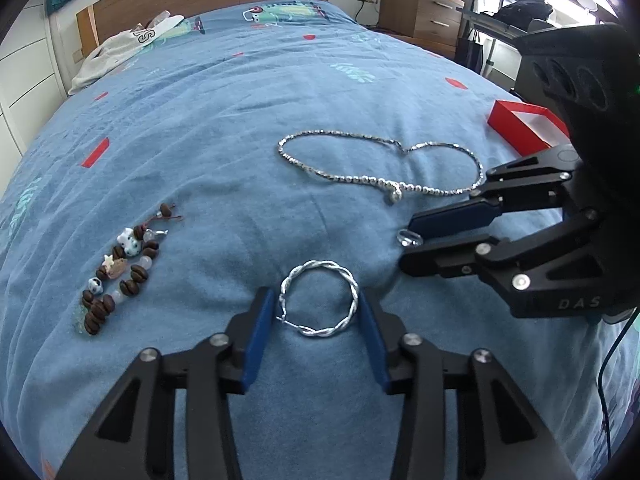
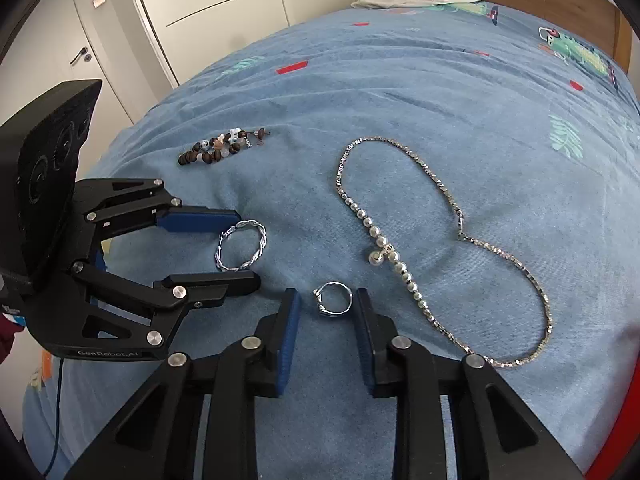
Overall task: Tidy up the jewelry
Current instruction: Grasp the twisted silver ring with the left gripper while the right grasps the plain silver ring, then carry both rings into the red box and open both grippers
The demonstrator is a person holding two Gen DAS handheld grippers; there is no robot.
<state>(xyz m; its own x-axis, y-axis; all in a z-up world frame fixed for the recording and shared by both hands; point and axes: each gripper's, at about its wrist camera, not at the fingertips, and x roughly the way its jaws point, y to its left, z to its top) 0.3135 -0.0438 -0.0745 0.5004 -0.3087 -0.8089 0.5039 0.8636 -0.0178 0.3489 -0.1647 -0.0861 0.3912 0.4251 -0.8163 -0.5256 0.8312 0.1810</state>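
presently, the left gripper (image 1: pixel 318 312) stands spread wide, its blue pads flanking the twisted silver hoop (image 1: pixel 319 304) that lies flat on the bed (image 1: pixel 200 120); whether the pads touch the hoop or sit just beside it cannot be told, and nothing is clamped. the right gripper (image 2: pixel 328 304) is likewise spread, its pads on either side of the small silver ring (image 2: pixel 334 299), which rests on the cover and is not yet pinched. outward from the ring, the pearl and chain necklace (image 2: pixel 440 248) lies in an open loop to the right, its small pendant near the ring. outward from the hoop, the brown bead bracelet (image 1: pixel 120 276) lies in a loose heap to the left, well apart from the other pieces. at the right edge of the left wrist view, an open red box (image 1: pixel 524 124) sits on the cover just beyond the necklace; what its inside holds cannot be seen. judged from this, the task is near its start: all four pieces visible are on the bed, none visibly stowed, and two pickups appear about to begin.
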